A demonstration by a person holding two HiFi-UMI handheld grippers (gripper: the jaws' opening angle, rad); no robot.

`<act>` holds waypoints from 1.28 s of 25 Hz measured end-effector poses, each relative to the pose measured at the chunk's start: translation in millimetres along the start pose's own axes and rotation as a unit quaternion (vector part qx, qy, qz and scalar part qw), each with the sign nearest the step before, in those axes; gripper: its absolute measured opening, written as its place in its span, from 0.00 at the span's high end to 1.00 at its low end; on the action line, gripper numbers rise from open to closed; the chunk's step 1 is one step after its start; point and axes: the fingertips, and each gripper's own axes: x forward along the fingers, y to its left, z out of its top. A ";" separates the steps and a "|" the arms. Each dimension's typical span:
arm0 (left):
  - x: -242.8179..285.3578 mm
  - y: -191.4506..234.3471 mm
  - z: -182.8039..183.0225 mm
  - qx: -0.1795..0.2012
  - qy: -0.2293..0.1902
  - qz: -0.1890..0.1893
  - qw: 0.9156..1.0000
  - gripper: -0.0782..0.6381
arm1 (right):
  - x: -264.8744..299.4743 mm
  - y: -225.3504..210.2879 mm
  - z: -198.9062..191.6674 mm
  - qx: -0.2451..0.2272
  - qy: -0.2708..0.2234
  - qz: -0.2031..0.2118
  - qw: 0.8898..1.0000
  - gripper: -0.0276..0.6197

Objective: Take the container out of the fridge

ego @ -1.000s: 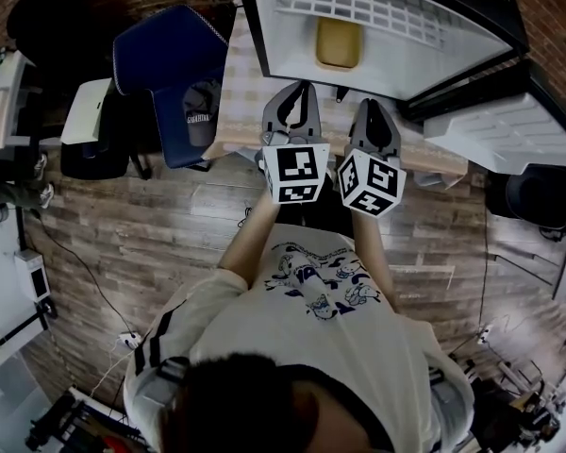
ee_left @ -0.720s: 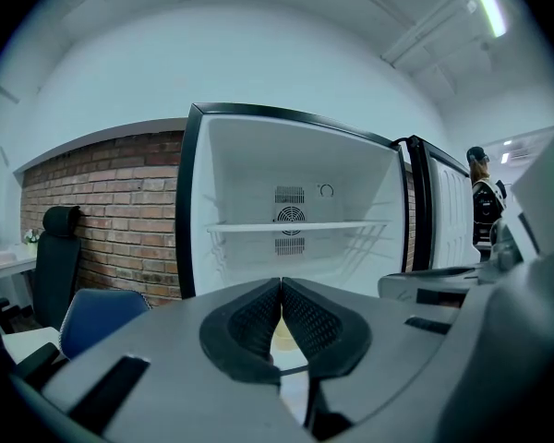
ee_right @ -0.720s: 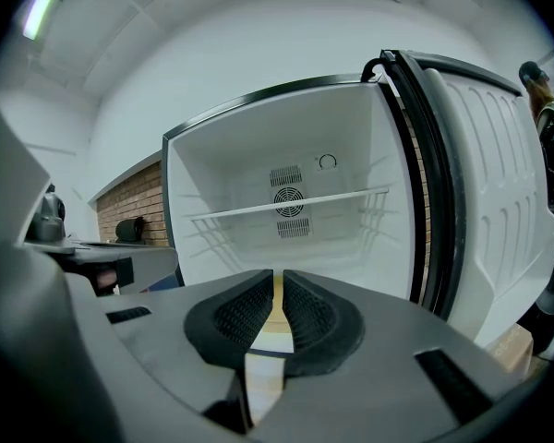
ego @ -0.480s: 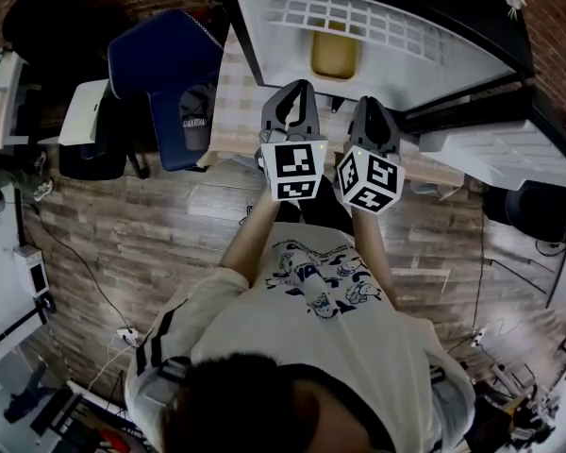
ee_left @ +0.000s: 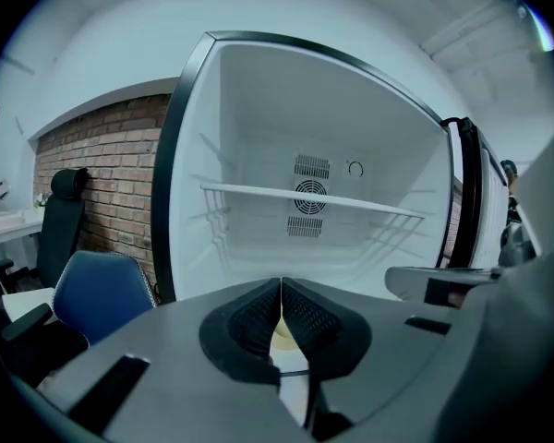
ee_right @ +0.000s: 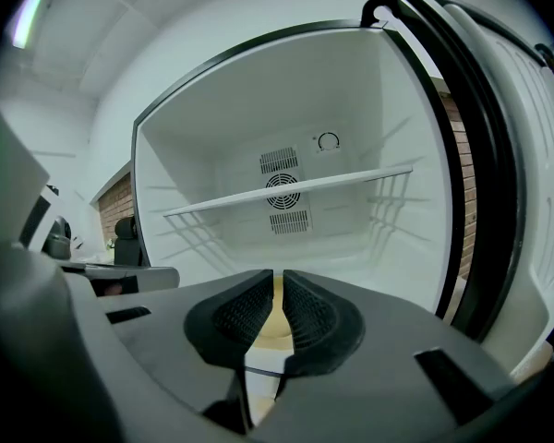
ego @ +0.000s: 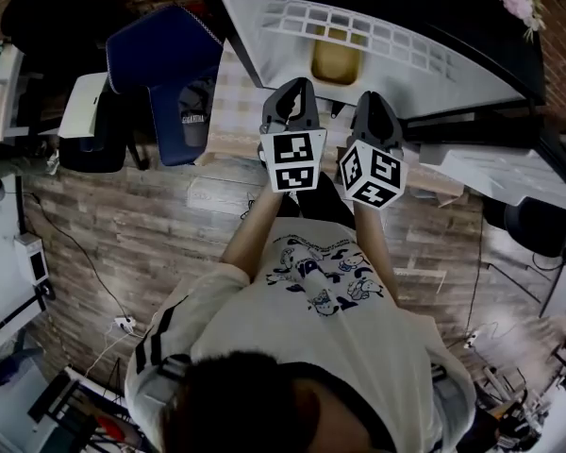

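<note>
Yellow, round-cornered plastic container (ego: 337,60) on the floor of the open white fridge (ego: 434,64), under its white wire shelf (ego: 358,22). It lies straight ahead, between the left tongs (ego: 295,88) and right tongs (ego: 374,99), about equally near each. Both tongs are pressed together and empty. Bare floor flanks the container. The white fridge door (ego: 509,173) stands open at right.

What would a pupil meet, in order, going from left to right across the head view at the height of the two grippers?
blue chair → left gripper → right gripper → open fridge door
</note>
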 end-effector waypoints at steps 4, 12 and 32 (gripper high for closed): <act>15.7 0.8 -15.7 -0.013 0.037 -0.002 0.999 0.86 | 8.3 -3.3 -1.3 0.003 0.005 0.001 1.000 0.88; 46.2 0.5 -40.4 -0.042 0.091 -0.020 0.995 0.86 | 23.1 -9.0 -3.2 0.004 0.015 -0.001 1.000 0.88; 100.3 6.7 -75.7 -0.089 0.160 -0.003 0.983 0.74 | 44.3 -21.0 -12.9 0.006 0.037 0.005 0.999 0.88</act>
